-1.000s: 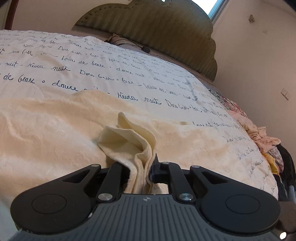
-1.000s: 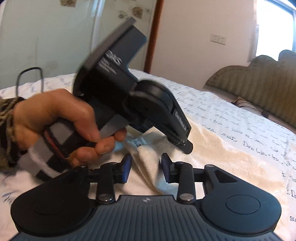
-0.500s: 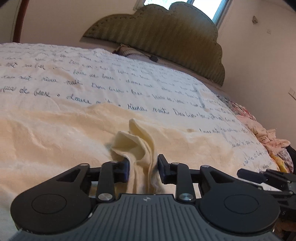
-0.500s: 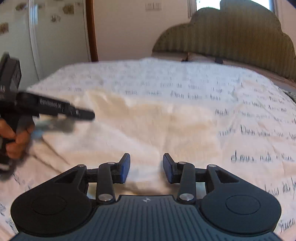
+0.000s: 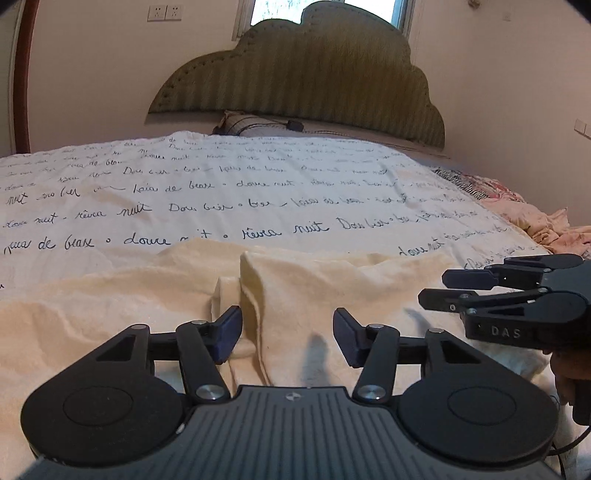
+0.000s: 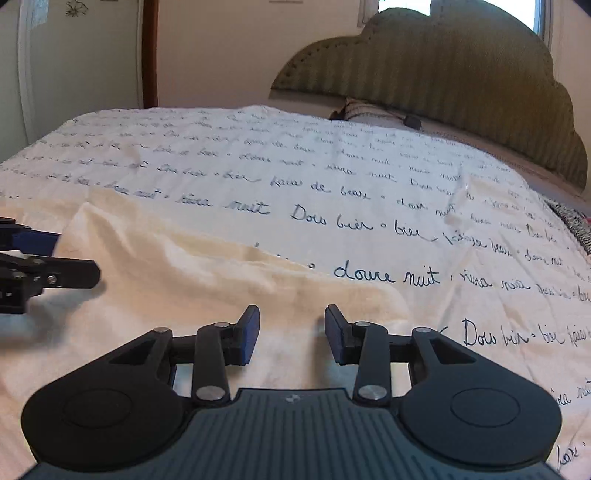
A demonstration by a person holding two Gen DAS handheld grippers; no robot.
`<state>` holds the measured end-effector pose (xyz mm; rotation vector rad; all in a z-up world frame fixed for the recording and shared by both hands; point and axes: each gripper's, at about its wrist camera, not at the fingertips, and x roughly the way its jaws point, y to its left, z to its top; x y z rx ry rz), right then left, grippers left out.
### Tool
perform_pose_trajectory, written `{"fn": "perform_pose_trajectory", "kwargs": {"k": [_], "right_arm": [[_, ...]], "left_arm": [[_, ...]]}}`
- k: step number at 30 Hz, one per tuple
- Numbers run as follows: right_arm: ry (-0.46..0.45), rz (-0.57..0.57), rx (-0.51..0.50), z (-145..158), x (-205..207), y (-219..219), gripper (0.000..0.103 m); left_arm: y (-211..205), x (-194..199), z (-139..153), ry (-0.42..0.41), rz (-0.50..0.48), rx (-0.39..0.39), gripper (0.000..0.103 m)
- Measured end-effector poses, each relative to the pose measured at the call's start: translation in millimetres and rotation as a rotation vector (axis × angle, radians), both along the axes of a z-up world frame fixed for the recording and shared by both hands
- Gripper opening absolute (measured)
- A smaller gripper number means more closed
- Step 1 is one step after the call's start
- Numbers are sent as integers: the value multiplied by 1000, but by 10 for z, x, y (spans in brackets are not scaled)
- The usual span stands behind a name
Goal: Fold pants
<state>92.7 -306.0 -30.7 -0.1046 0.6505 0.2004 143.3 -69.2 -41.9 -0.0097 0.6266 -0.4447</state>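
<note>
Pants [image 5: 314, 291] x1 on bed, 2 grippers, jaws apart.

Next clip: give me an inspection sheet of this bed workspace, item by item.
Surface: bedspread printed with script, lying flat.
Job's things: cream pants spread out, a raised fold near the left gripper.
Clutter: pile of patterned clothes at the bed's far edge.
Grippers: left gripper open, empty; right gripper open, empty, both low above the pants.
Cables: dark cord by the right handle.
Surroundings: scalloped headboard, pillow, wall sockets, window.
</note>
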Motion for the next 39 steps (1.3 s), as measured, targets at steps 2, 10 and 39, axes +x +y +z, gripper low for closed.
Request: {"fn": "perform_pose_trajectory", "kwargs": {"k": [2, 10, 39], "right_arm": [[-24, 71, 37, 35, -216, 106, 43], [-10, 59, 61, -87, -366, 365, 64], [-124, 360, -14, 179, -464, 1962, 75]], "left_arm": [[16, -85, -17, 0, -6, 22, 63], [201, -244, -109, 29, 4, 25, 67], [1969, -1270, 38, -63, 187, 87, 79]]}}
